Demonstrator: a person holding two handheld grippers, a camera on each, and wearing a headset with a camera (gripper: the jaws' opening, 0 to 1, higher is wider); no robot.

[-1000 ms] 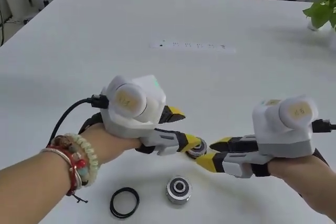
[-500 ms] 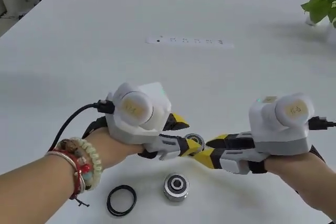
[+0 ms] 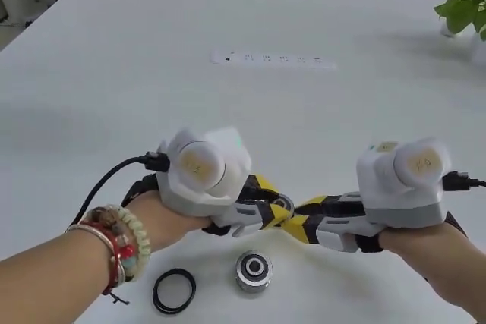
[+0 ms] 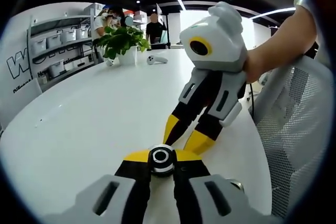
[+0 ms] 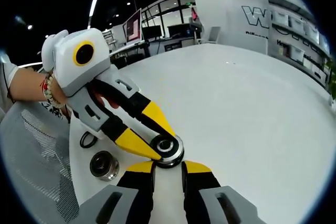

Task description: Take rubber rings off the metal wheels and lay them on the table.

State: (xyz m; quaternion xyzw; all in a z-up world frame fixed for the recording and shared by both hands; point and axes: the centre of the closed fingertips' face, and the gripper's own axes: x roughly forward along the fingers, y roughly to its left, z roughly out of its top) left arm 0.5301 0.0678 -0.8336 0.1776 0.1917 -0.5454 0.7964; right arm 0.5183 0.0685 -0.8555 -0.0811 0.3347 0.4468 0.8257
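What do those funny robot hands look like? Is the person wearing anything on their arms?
The left gripper and right gripper match: grey and white shells, black jaws, bright yellow tips. A black cable trails from the left one. The person's left wrist wears beaded bracelets, red and pale green. Both forearms are bare of sleeves.

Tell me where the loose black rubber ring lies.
Head view: the black rubber ring lies on the white table, left of the unheld round metal wheel.

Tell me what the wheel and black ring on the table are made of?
The wheel looks like shiny metal: silvery with bright glints. The black ring beside it looks like dull rubber, thin and matte, though it could be plastic.
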